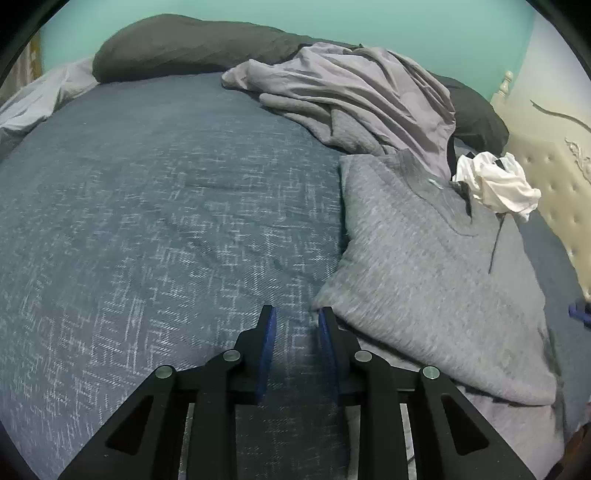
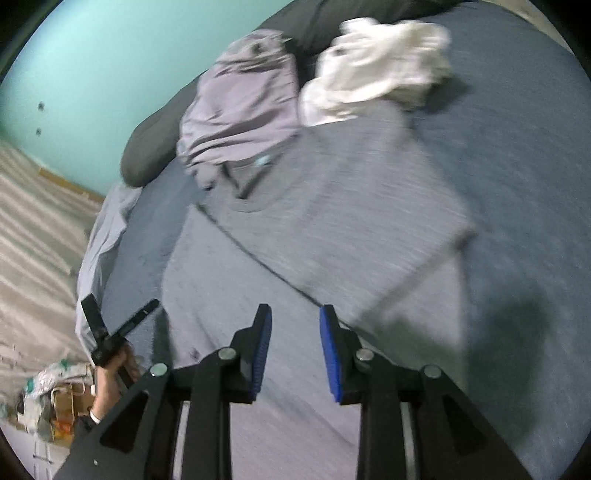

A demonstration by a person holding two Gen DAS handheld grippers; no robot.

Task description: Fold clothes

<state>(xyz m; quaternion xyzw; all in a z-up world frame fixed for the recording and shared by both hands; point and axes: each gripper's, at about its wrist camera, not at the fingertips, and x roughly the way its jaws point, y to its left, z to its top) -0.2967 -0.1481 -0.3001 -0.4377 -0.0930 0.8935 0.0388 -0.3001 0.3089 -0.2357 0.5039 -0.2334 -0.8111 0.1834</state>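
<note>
Left gripper [image 1: 297, 314]: black frame, blue pads, jaws parted with nothing between them; bare bedcover shows in the gap. Its right-hand finger tip sits just beside the near left corner of the grey sweater [image 1: 424, 258].

Right gripper [image 2: 295, 312]: same build, jaws parted, nothing pinched; it hangs over the sweater's lower part. View blurred.

Grey sweater: heathered knit, lying flat on the right part of the bed, collar toward the far side, a dark drawstring trailing down from the neck. In the right wrist view a folded edge runs as a diagonal across the body, with a sleeve end showing at the right.

Lavender garment [image 1: 354, 92]: crumpled, unfolded, lying beyond the sweater and overlapping its collar.

White garment [image 1: 498, 184]: small, bunched, resting at the sweater's far right shoulder.

Bedcover [image 1: 147, 206]: blue with a pale woven crosshatch, bare on the left.

Dark pillow [image 1: 184, 44]: at the far edge against the teal wall [image 1: 332, 18].

Headboard [image 1: 546, 177]: cream, button-tufted, at the right.

Person's hand [image 2: 110, 373]: lower left in the right wrist view, holding the left gripper's handle beside the bed edge.
</note>
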